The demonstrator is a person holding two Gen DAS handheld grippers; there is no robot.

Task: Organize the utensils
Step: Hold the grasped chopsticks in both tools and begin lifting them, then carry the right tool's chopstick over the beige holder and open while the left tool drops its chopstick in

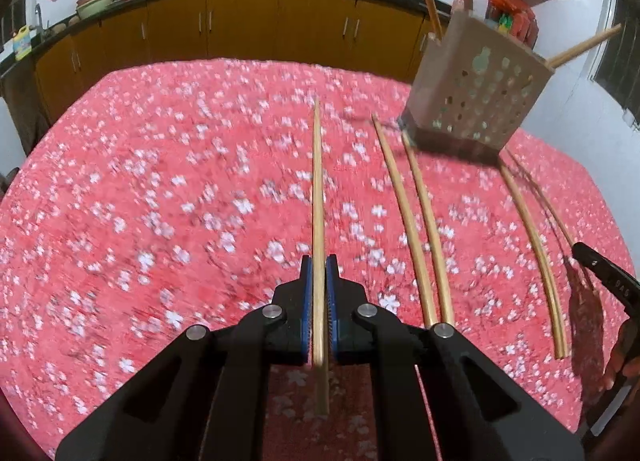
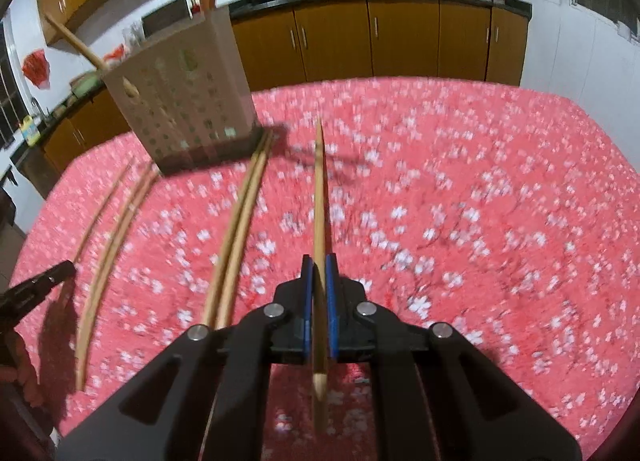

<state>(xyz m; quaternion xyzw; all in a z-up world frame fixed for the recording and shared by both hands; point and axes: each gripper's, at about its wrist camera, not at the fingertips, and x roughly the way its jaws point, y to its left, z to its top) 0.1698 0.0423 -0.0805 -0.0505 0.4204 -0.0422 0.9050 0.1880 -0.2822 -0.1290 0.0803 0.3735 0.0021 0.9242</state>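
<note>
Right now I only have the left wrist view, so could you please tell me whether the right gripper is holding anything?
Observer: Yes, the right gripper is shut on a single chopstick.
Operator: Which way does it point?
Observer: Forward along the fingers, with its far tip just right of the perforated chopstick holder, not touching it.
Operator: Does it stick out behind?
Observer: Yes, its tapered end shows behind the blue pads.
</note>
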